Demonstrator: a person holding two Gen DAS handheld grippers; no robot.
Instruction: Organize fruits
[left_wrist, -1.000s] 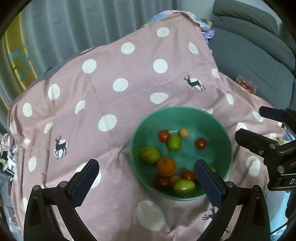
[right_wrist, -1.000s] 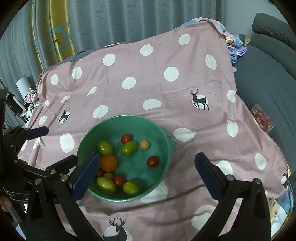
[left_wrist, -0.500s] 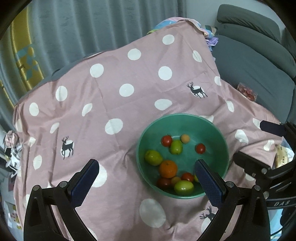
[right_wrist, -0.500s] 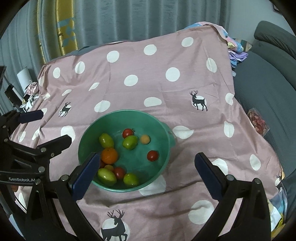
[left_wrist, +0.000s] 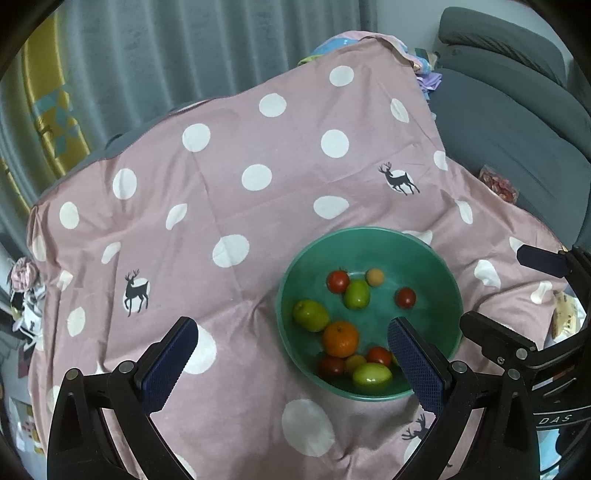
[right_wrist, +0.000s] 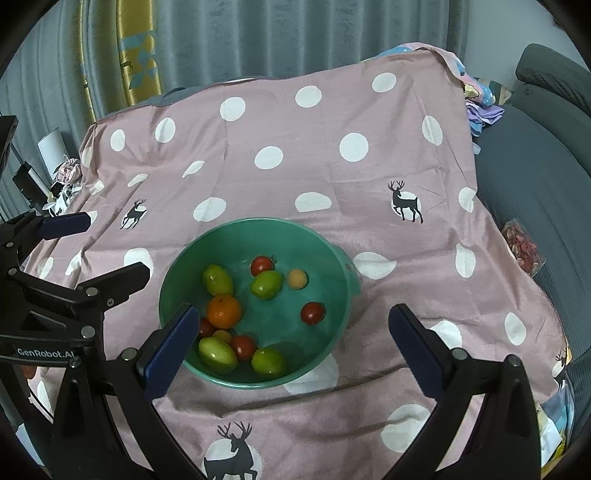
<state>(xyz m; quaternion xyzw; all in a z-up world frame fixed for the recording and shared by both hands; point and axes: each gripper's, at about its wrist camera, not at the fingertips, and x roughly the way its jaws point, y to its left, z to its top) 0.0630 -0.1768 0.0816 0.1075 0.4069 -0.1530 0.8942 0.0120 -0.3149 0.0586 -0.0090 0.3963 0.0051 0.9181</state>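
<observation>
— so, where is the fruit?
— all in the green bowl (right_wrist: 343, 295) on the pink spotted cloth (right_wrist: 317, 166): one orange (right_wrist: 223, 312), green ones and small red ones lying loose.
— and the grippers?
— left gripper (left_wrist: 291, 363) and right gripper (right_wrist: 290, 347) both hang above the bowl's near side, fingers spread wide, holding nothing.
</observation>
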